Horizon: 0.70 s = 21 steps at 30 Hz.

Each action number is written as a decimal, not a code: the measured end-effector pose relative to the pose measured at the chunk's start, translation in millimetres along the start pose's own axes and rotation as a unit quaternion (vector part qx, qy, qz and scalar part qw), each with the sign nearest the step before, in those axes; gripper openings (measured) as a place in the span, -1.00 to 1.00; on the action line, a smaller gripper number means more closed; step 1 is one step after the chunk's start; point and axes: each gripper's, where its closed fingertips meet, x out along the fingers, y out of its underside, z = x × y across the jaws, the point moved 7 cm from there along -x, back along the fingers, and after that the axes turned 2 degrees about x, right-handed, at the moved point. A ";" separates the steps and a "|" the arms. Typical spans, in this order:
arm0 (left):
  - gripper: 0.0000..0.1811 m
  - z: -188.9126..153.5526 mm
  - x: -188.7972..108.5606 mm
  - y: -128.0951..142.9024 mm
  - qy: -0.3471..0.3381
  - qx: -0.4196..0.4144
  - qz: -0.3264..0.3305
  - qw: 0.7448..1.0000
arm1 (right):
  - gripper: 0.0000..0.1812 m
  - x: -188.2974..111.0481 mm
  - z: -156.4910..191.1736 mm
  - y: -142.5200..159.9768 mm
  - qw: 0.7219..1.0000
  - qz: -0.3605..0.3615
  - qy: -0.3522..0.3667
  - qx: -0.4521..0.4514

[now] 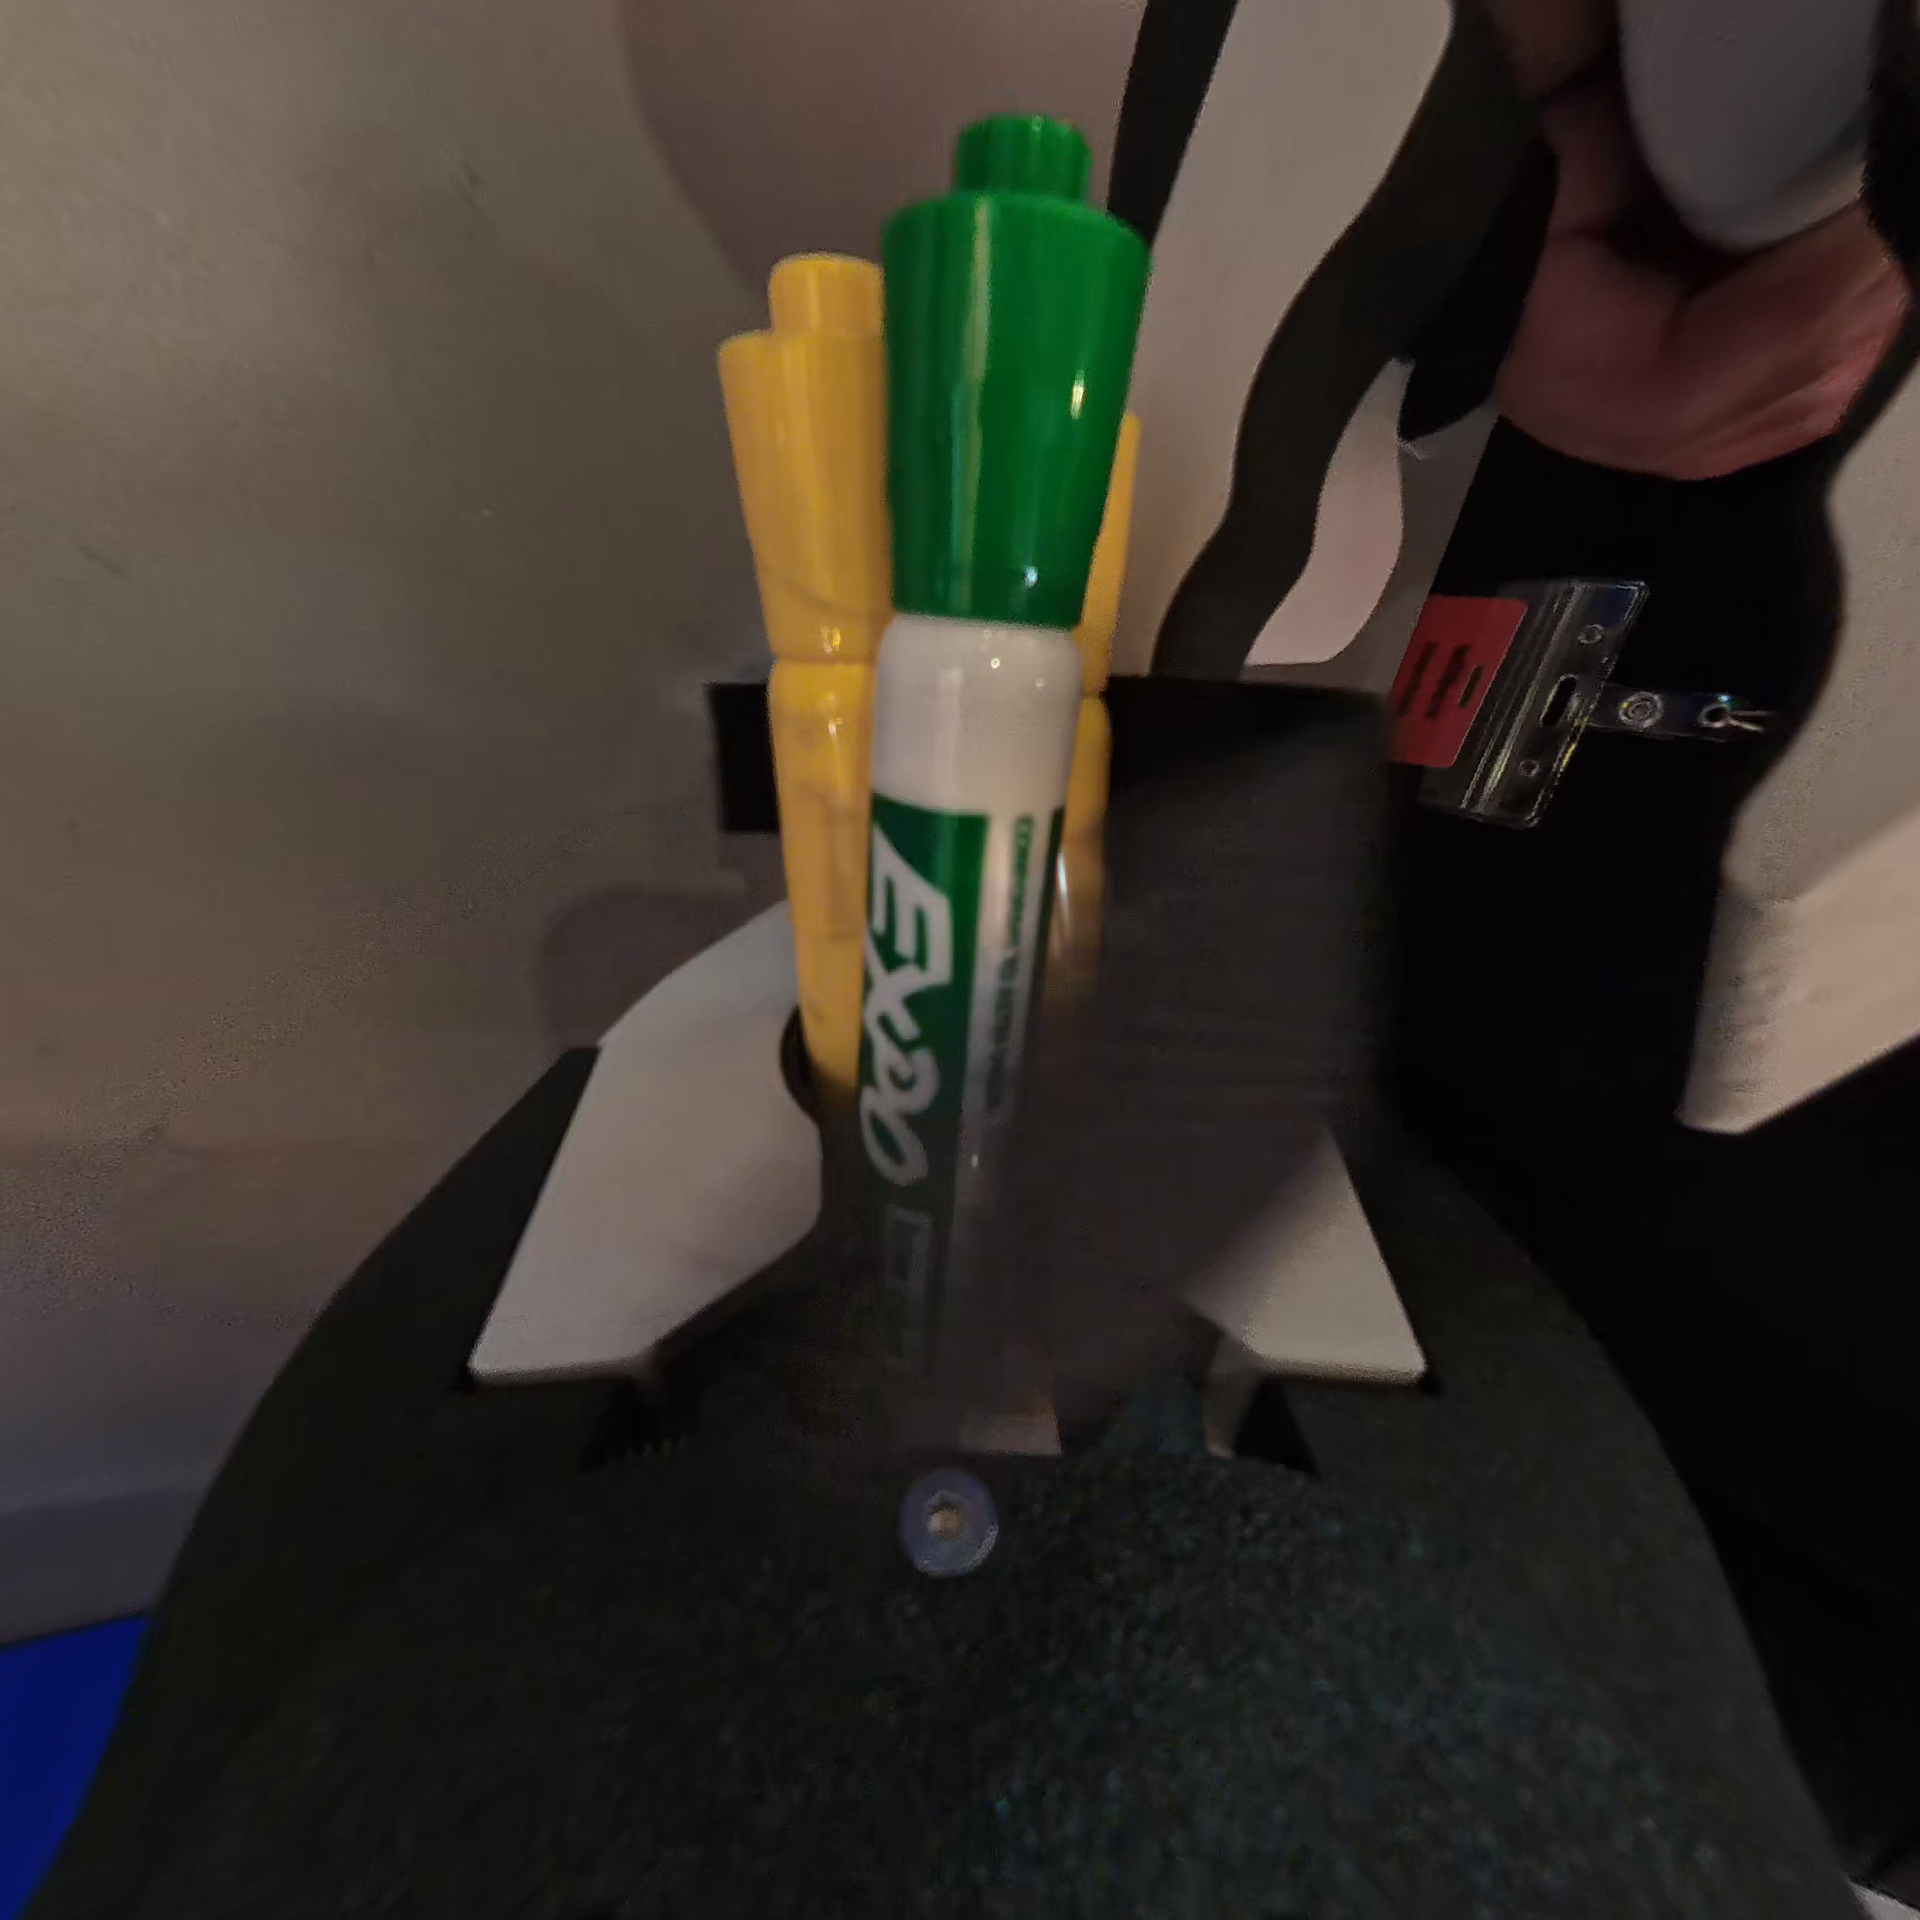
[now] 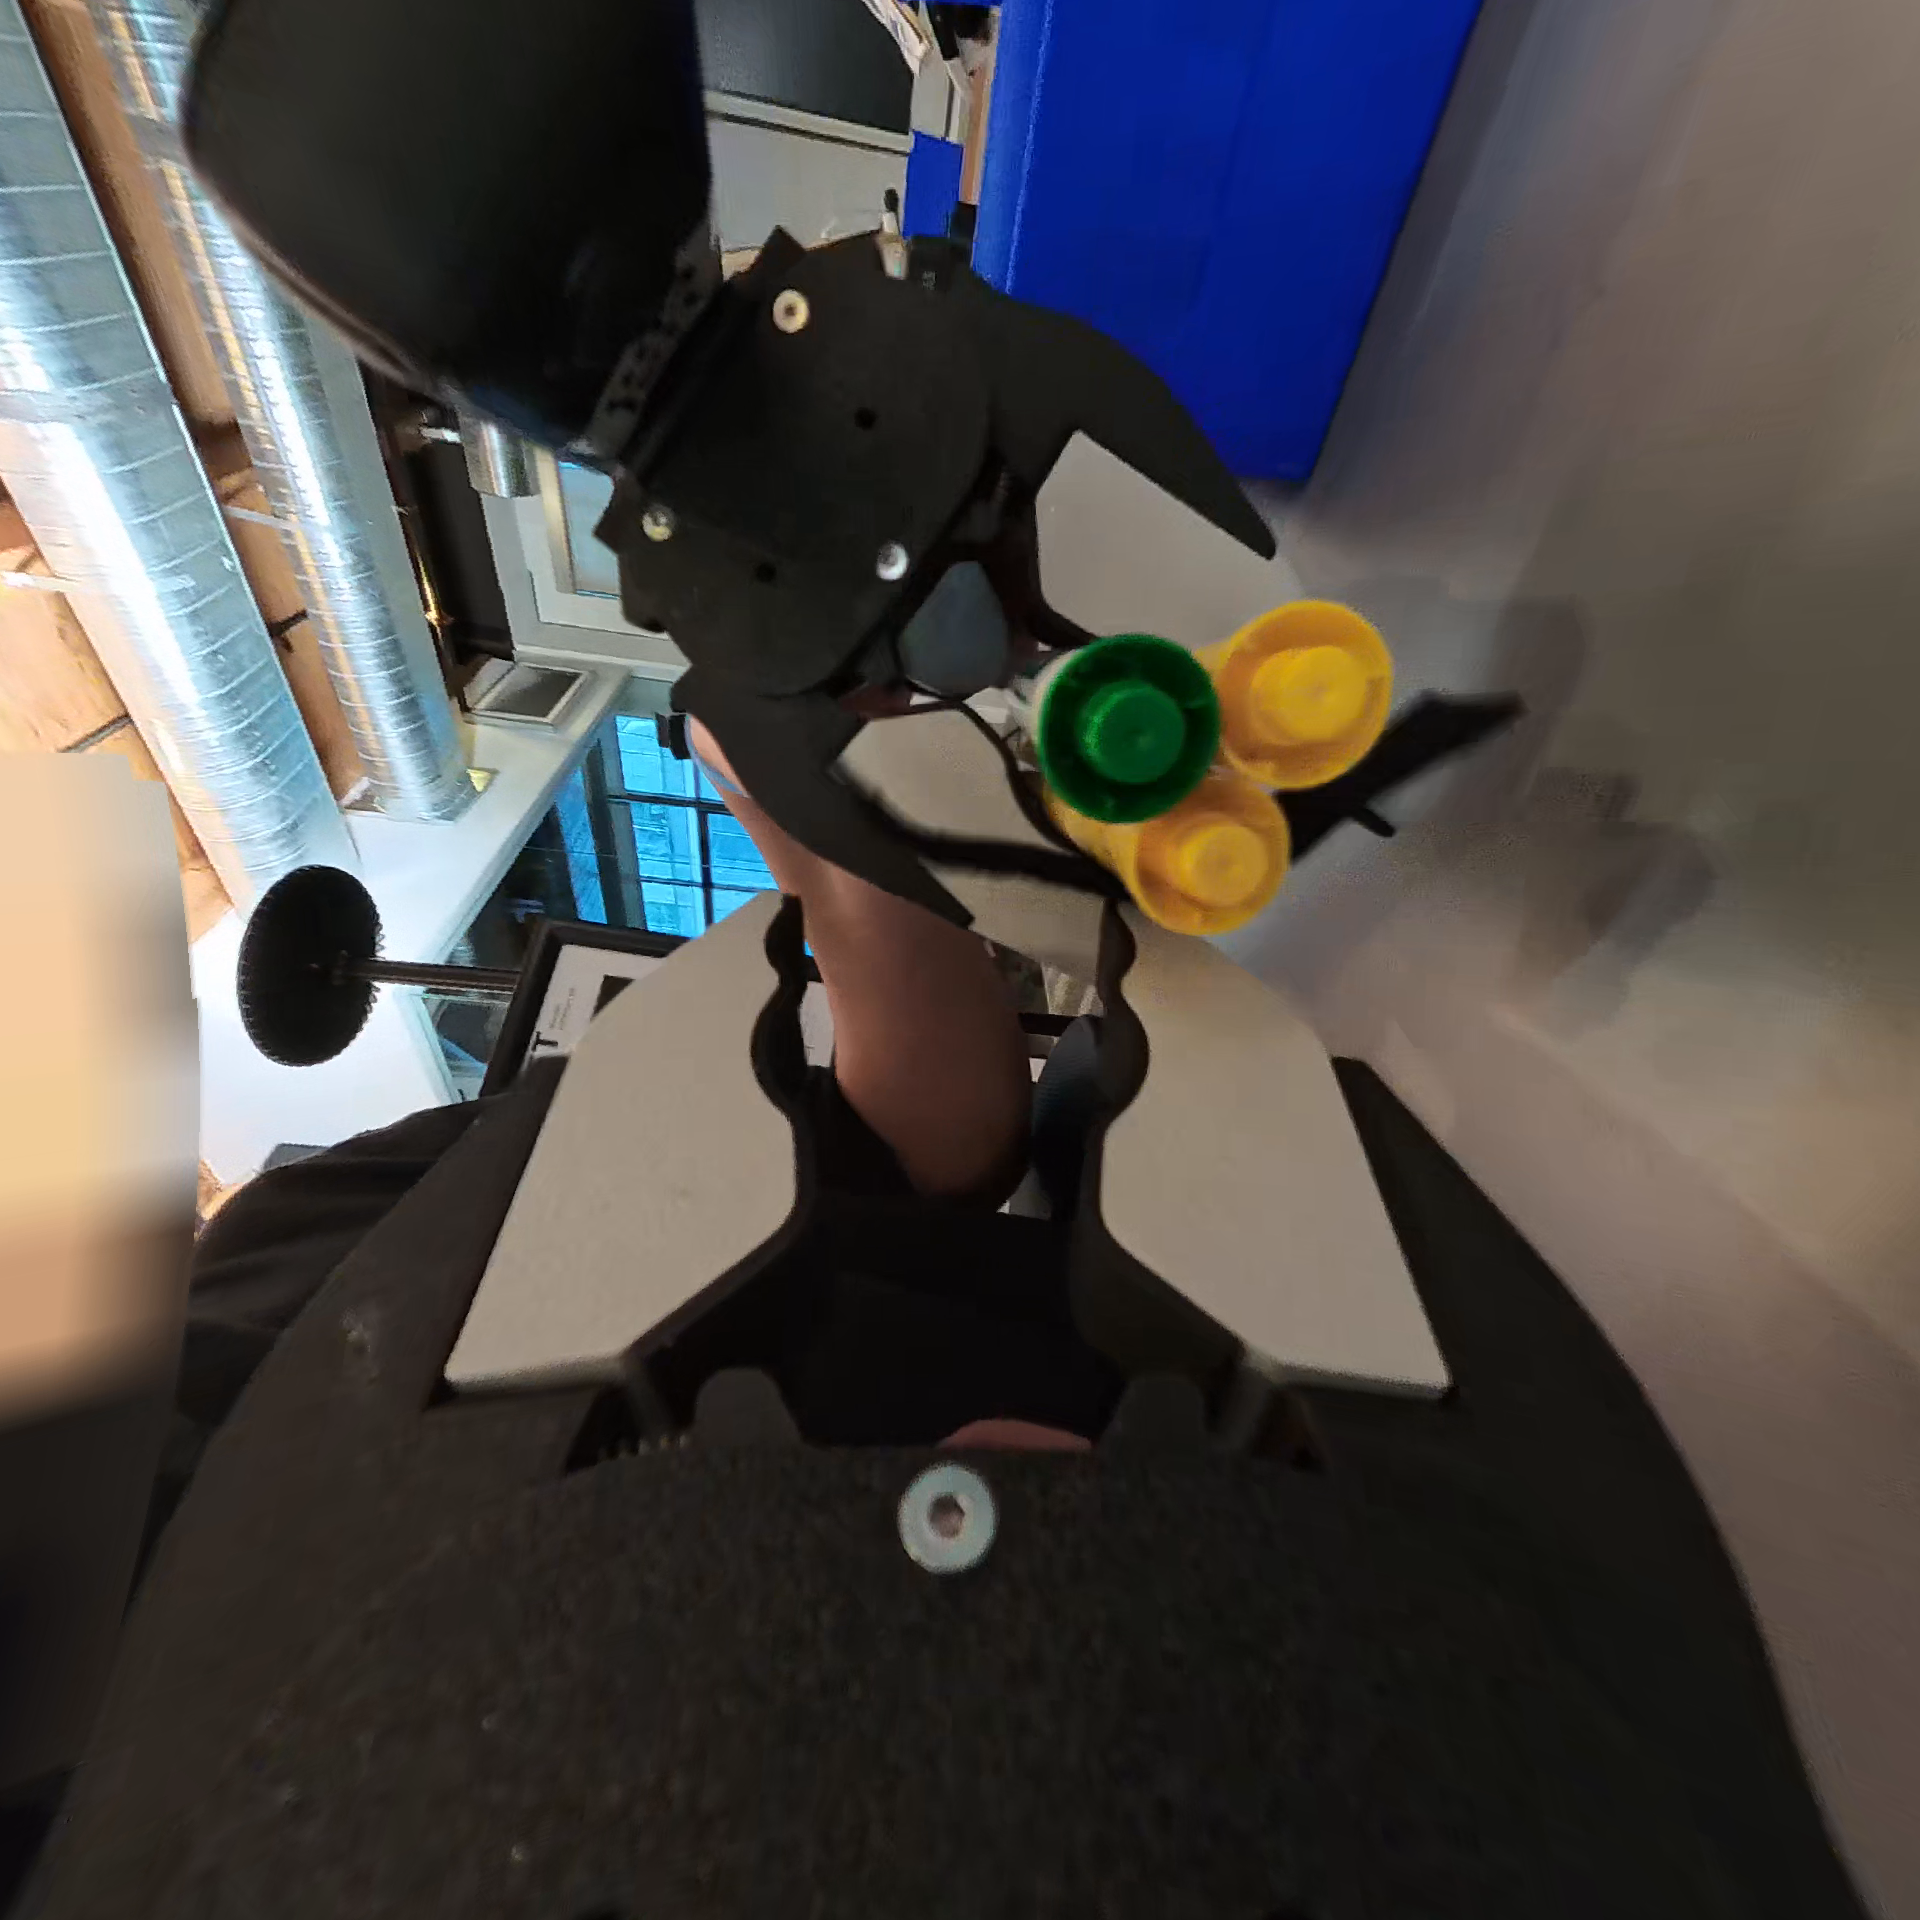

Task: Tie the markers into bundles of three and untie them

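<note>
My left gripper [image 1: 935, 935] is shut on a bundle of three markers, one green marker [image 1: 987, 623] and two yellow markers [image 1: 821, 623], caps pointing away. A blurred dark shape hides its right finger. In the right wrist view the left gripper [image 2: 1117, 732] faces me with the green cap [image 2: 1127, 727] and yellow caps [image 2: 1304, 691] end on. A thin black elastic band [image 2: 997, 857] runs from the markers toward my right gripper's right fingertip [image 2: 1117, 925]; I cannot tell if it is hooked there. My right gripper [image 2: 945, 935] is open. One of its wavy-edged fingers [image 1: 1299, 395] shows beside the markers.
A grey table [image 2: 1662, 623] lies behind the markers, with a blue panel [image 2: 1195, 208] beyond it. A person's forearm [image 2: 914, 1039] crosses between my right fingers. A hand [image 1: 1683, 312] and a clear badge holder with a red card [image 1: 1496, 696] are at the right. Left tips and right tips are each some 20 cm from the blue panel [image 2: 1195, 208].
</note>
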 end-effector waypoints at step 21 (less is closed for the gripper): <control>-0.50 -29.3 11.3 -4.2 0.034 0.034 0.095 0.994 | -0.48 -7.7 -18.6 7.9 0.995 -0.060 -0.074 0.016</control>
